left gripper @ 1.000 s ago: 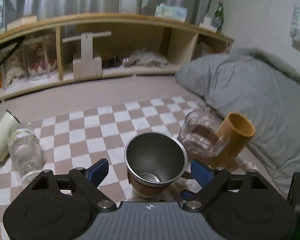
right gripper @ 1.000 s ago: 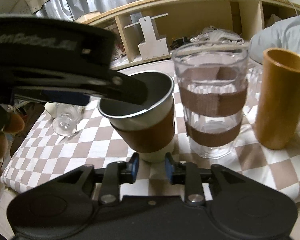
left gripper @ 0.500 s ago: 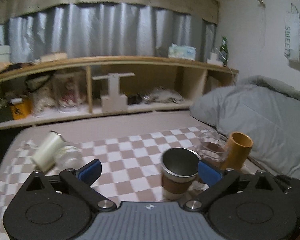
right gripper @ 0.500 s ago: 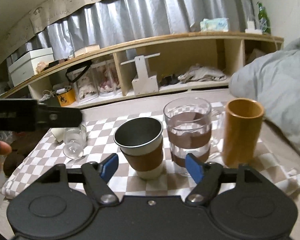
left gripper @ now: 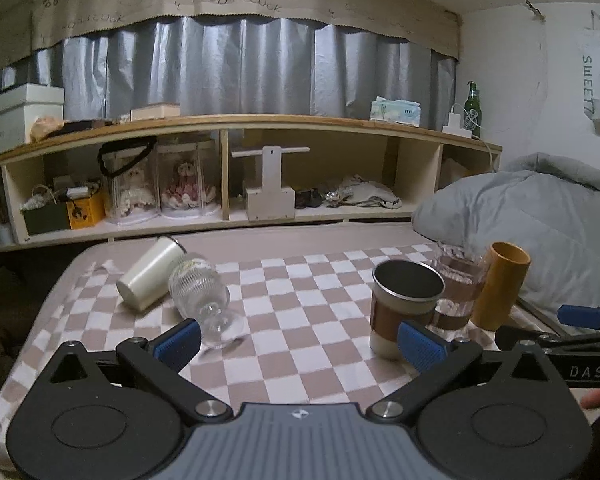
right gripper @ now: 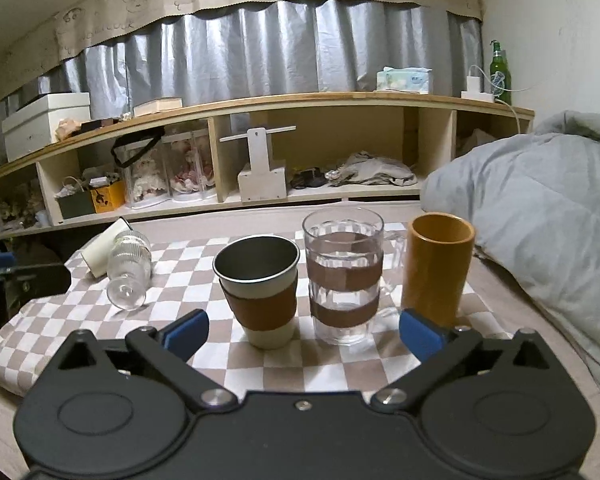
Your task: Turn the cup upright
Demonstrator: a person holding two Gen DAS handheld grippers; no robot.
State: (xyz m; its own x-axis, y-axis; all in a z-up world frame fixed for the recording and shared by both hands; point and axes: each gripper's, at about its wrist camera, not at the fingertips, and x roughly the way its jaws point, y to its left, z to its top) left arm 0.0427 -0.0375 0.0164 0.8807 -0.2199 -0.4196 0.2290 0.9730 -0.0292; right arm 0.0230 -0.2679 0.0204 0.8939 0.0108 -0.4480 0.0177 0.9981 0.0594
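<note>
A steel cup with a brown sleeve (left gripper: 404, 304) (right gripper: 260, 292) stands upright on the checkered cloth (left gripper: 292, 336). A clear glass mug with brown bands (right gripper: 342, 276) and an orange tumbler (right gripper: 436, 268) stand upright to its right. A cream cup (left gripper: 150, 274) and a ribbed clear glass (left gripper: 202, 296) lie on their sides at the left; both also show in the right wrist view (right gripper: 128, 272). My left gripper (left gripper: 300, 344) is open and empty, held back from the cups. My right gripper (right gripper: 304, 330) is open and empty, in front of the steel cup and mug.
A long wooden shelf (left gripper: 300, 128) with boxes, dolls and clutter runs along the back under grey curtains. A grey duvet (left gripper: 540, 240) lies at the right, close to the orange tumbler. The cloth's front edge (right gripper: 4, 376) drops off at the left.
Both grippers have pulled back and up from the steel cup, which stays upright. The right gripper has opened from shut. The left gripper has let the cup go.
</note>
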